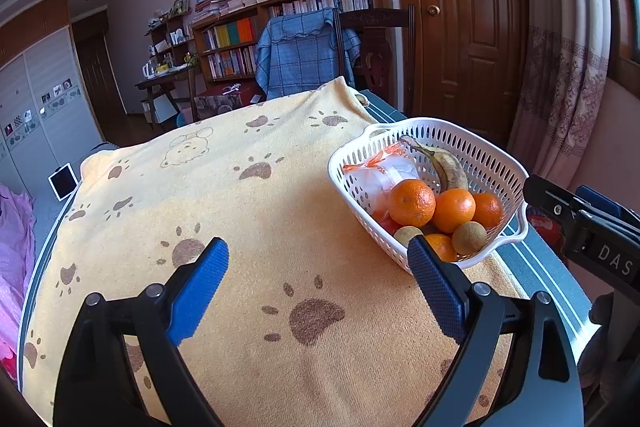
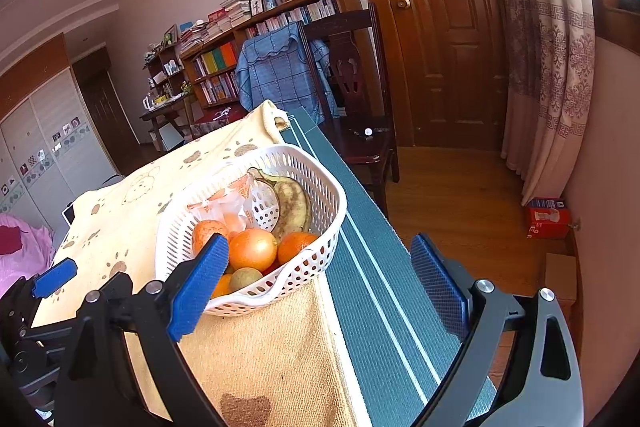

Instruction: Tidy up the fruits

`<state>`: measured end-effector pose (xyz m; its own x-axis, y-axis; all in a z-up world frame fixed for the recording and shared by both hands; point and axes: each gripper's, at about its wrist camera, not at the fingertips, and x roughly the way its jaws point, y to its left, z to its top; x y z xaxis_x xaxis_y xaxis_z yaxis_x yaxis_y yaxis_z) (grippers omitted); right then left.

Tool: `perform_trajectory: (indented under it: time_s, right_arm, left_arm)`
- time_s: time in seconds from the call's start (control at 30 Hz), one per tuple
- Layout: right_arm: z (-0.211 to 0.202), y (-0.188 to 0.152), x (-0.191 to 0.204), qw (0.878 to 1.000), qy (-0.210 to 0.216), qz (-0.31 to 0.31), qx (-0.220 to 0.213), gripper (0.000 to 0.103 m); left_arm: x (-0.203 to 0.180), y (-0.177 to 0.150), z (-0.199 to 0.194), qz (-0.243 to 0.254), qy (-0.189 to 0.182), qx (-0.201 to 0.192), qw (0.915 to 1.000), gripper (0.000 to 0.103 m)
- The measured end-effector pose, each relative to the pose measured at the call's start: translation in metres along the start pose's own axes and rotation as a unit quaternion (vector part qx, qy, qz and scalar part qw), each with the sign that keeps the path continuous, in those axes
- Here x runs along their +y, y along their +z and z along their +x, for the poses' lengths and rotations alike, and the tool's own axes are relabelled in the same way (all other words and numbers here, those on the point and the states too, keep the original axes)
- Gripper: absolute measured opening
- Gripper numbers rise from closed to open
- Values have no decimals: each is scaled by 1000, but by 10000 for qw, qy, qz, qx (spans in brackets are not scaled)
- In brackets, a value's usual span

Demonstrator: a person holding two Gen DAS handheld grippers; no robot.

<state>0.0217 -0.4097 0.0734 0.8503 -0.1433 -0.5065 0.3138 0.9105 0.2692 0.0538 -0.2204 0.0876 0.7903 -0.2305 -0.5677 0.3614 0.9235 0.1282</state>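
Several fruits sit together in the white slotted basket [image 1: 492,155]: oranges [image 1: 412,202], a spotted banana [image 1: 448,163], small brown round fruits [image 1: 469,237] that may be longans, and a clear plastic bag [image 1: 378,183] tucked at the far side. We hold both grippers spread wide with nothing between the blue pads. Ahead and to the right of our left gripper [image 1: 318,287] the basket rests on the yellow paw-print towel [image 1: 224,195], its near rim just past the right fingertip. From our right gripper [image 2: 320,279] the basket lies ahead and to the left, partly behind the left finger, at the towel's edge beside the green striped mat [image 2: 372,291]. No fruit lies loose on the towel in either view, so this fits either fruit already gathered into the basket or a full basket waiting to be sorted out onto the cloth; we cannot judge which. Any grasp here would call for a gentle close, since the oranges are round and packed tightly.
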Motion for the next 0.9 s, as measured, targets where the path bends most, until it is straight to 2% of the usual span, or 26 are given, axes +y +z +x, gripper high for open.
perform_trajectory:
  time_s: [0.17, 0.4, 0.9]
  right_arm:
    - [1, 1, 4, 9997, 28, -229, 53, 98]
    - [2, -2, 3, 9982, -81, -571, 143, 99]
    - [-4, -7, 26, 9906, -22, -1353, 201, 99]
  left_arm:
    - [0, 1, -2, 14, 31, -22, 10000, 92]
    - [2, 3, -5, 20, 249, -81, 9997, 97]
    - [4, 3, -6, 126, 488, -122, 9987, 98]
